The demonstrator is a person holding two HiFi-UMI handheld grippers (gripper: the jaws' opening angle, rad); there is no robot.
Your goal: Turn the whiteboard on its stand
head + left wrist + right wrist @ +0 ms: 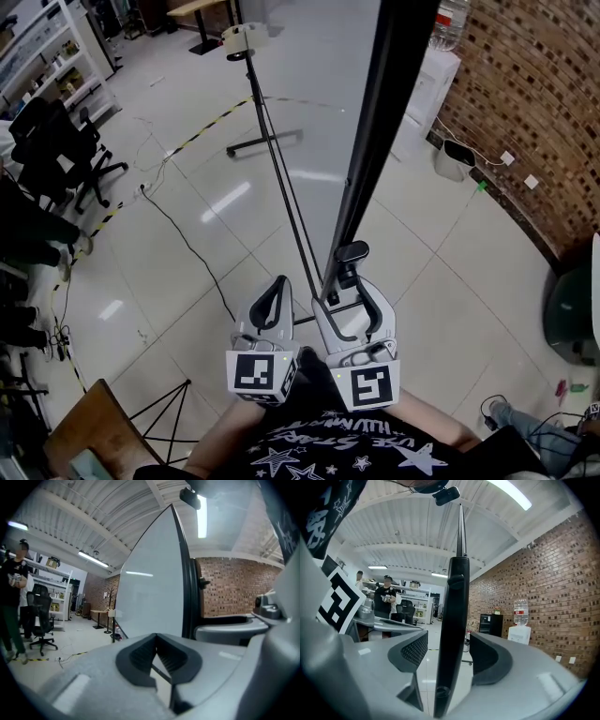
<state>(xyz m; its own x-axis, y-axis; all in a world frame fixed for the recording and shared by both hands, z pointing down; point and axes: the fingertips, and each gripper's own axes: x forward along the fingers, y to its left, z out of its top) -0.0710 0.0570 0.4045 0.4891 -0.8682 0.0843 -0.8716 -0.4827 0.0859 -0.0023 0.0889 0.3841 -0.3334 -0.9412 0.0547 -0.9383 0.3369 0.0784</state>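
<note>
The whiteboard [309,75] stands nearly edge-on in the head view, its black frame edge [375,141] slanting down to a black knob [352,253]. My right gripper [353,286] straddles that edge just below the knob. In the right gripper view the frame edge [452,634] runs between the pads [410,656] with a gap on each side, so the jaws stand open around it. My left gripper [278,284] sits just left of the frame, jaws together and holding nothing. The left gripper view shows the white board face [150,597] ahead of the shut left gripper [157,641].
A thin pole stand [272,141] with a pale head rises left of the board, its base on the tiled floor. Office chairs [56,150] and a floor cable lie to the left. A water dispenser [441,56], a bin [455,159] and the brick wall [534,103] are on the right. A person [11,602] stands far off.
</note>
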